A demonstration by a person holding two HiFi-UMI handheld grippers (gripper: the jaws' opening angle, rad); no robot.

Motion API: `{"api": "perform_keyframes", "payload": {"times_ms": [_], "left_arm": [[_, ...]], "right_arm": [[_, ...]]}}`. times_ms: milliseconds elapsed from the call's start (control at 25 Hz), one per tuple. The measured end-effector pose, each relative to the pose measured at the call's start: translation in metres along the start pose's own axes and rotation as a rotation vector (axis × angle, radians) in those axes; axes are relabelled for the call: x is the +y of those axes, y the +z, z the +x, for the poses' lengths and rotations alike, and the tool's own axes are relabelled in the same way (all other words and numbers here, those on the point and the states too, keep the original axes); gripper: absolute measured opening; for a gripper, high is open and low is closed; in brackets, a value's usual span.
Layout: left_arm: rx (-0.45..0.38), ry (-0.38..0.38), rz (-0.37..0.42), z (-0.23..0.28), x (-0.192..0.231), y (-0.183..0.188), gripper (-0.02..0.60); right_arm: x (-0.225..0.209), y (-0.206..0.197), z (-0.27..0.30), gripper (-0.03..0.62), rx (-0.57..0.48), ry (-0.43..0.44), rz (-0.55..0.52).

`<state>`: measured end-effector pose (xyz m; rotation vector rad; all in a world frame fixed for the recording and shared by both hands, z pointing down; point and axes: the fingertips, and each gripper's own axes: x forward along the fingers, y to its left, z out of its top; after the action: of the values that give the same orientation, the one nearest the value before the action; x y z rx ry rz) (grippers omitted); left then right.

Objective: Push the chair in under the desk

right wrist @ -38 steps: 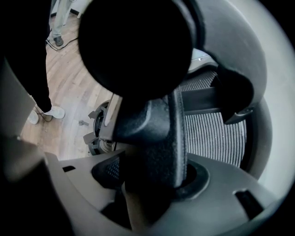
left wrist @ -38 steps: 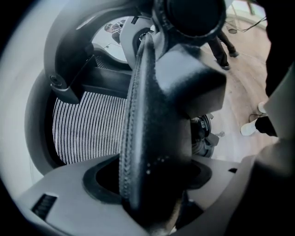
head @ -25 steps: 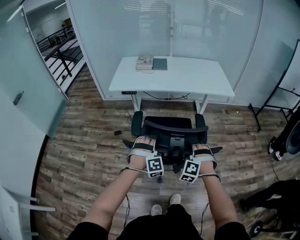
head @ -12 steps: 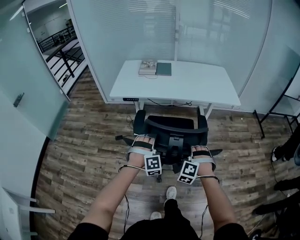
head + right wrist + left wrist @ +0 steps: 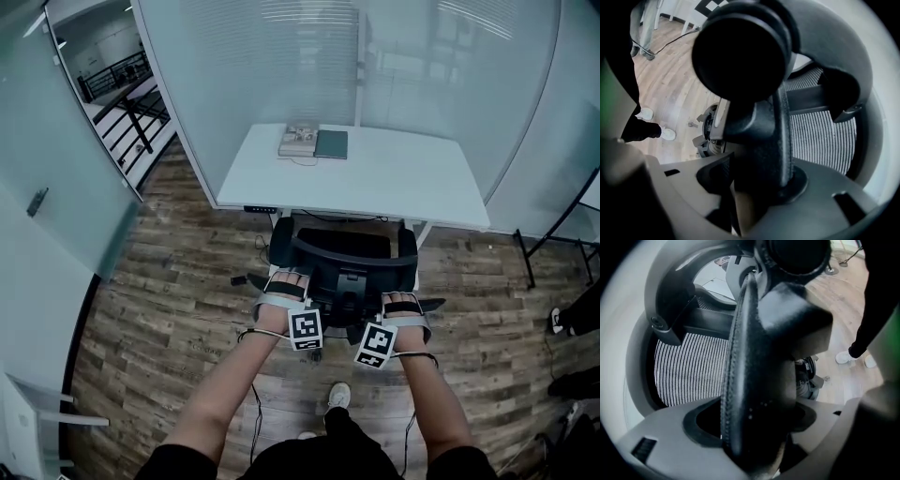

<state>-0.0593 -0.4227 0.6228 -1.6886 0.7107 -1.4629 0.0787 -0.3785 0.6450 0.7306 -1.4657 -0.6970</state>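
Observation:
The black mesh office chair (image 5: 342, 253) stands with its back toward me, its armrests at the front edge of the white desk (image 5: 394, 173). My left gripper (image 5: 286, 283) is shut on the left side of the chair back, and the back's black rim (image 5: 740, 362) runs between its jaws. My right gripper (image 5: 405, 302) is shut on the right side of the chair back. There the black frame (image 5: 780, 131) is clamped between the jaws, with the mesh (image 5: 820, 136) beyond it. The chair's seat and base are mostly hidden by the backrest.
A book and a dark notebook (image 5: 316, 142) lie at the desk's far edge. Frosted glass walls close in behind and to the left of the desk. Cables trail on the wood floor under the desk (image 5: 246, 279). Another person's shoe (image 5: 560, 321) shows at the right edge.
The chair has rolled forward toward the desk with both grippers still on its back, and I have stepped forward behind it. The desk now sits closer over the armrests.

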Motion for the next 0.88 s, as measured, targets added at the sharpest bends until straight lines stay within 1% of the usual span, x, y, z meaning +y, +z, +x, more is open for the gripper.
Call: {"api": "perform_keyframes", "payload": {"times_ms": [320, 640, 880], "left_arm": [[0.017, 0.005, -0.01, 0.026, 0.017, 0.0, 0.368], [0.017, 0.012, -0.006, 0.046, 0.03, 0.005, 0.383], [0.025, 0.013, -0.016, 0.066, 0.043, 0.007, 0.383]], "right_arm": [[-0.024, -0.006, 0.025, 0.192, -0.012, -0.027, -0.013], [-0.036, -0.014, 0.042, 0.199, -0.03, -0.017, -0.025], [-0.052, -0.02, 0.061, 0.201, -0.035, -0.036, -0.035]]}}
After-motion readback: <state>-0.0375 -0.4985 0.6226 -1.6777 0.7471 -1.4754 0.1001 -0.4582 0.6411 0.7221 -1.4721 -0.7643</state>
